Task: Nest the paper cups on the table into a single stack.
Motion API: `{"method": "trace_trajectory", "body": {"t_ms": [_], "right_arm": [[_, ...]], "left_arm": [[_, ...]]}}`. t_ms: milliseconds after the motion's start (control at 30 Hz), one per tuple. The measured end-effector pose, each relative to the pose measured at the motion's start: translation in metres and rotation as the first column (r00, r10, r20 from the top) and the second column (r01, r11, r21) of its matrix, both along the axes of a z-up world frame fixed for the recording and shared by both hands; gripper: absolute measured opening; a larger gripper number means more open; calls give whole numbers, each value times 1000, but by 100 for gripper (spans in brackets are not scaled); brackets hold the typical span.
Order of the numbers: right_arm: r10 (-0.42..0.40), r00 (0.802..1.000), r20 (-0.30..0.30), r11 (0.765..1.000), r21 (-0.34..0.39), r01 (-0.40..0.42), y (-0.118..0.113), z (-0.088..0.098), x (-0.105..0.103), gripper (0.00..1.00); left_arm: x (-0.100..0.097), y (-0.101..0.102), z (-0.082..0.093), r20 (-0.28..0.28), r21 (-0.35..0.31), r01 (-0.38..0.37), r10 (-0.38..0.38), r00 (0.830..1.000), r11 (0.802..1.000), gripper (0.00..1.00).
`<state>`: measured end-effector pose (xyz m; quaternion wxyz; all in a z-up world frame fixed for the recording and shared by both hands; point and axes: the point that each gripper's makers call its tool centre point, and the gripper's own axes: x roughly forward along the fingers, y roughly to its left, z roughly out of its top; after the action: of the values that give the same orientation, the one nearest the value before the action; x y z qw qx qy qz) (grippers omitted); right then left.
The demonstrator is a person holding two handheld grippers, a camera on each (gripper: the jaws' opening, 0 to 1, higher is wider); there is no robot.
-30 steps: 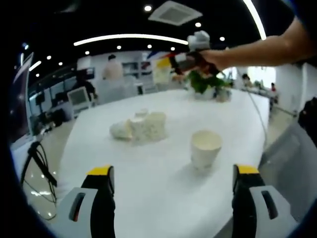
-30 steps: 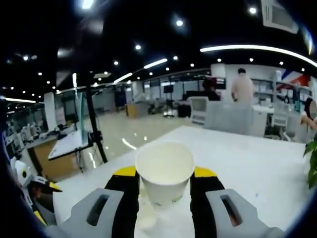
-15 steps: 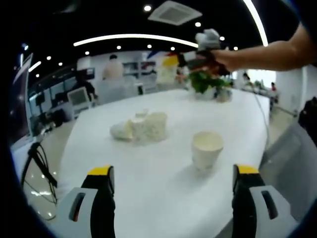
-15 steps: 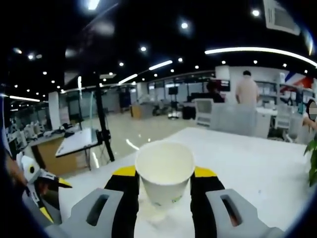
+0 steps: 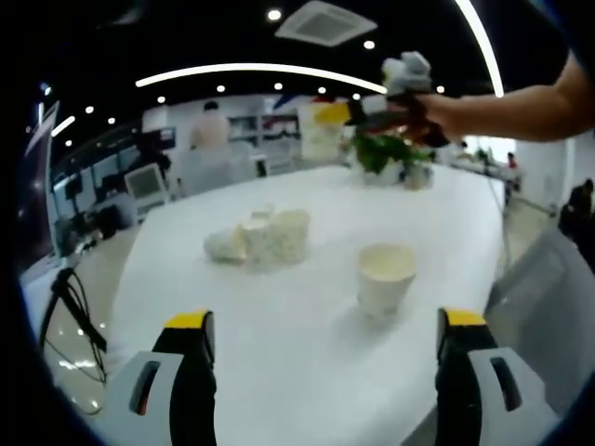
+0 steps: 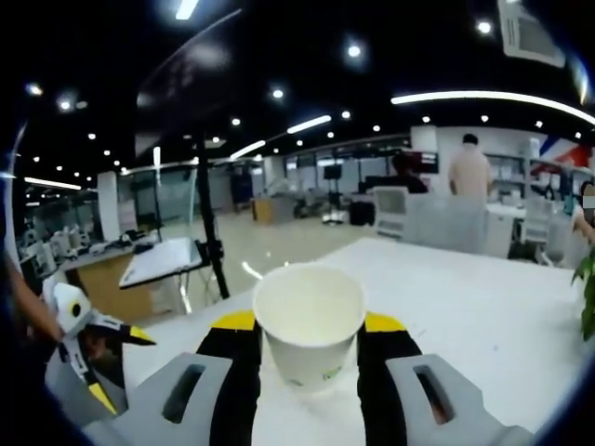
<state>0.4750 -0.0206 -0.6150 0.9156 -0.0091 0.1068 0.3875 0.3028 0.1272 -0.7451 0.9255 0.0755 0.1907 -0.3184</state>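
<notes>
In the left gripper view an upright white paper cup (image 5: 386, 276) stands on the white table (image 5: 307, 372), ahead and slightly right of my open left gripper (image 5: 325, 325). Farther back lies a cluster of paper cups (image 5: 260, 239), some on their sides. My right gripper (image 5: 349, 111) hangs high above the table's far side, held by a person's arm (image 5: 511, 98), with a cup (image 5: 321, 139) in it. In the right gripper view my right gripper (image 6: 309, 322) is shut on that white paper cup (image 6: 309, 334), held upright over the table (image 6: 483, 316). The left gripper (image 6: 88, 367) shows at the lower left.
A potted green plant (image 5: 386, 153) stands at the table's far end. A black cable (image 5: 70, 307) hangs off the left edge. A tripod (image 6: 212, 223) stands on the floor beyond the table. People and desks are in the background.
The right gripper with its cup has drifted right and slightly up in the left gripper view. The right gripper view has swung, bringing the left gripper further in at lower left.
</notes>
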Motion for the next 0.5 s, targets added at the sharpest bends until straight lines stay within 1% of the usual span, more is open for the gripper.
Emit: {"method": "trace_trajectory", "body": {"t_ms": [167,267,500], "right_arm": [[23,1000,-8,1000,8,-23,4,-6,-17,37],[41,999,2,999,0,-41,8,-8,-27,37],[72,997,13,997,2,-72,16,-7,-45,37]], "left_arm": [[-1,0,-1,0,5,3,-3,1000,1000,99],[0,2,-1,2,3,-1,1,1000,1000,99],[0,2,-1,2,0,-3,3,1000,1000,99]]}}
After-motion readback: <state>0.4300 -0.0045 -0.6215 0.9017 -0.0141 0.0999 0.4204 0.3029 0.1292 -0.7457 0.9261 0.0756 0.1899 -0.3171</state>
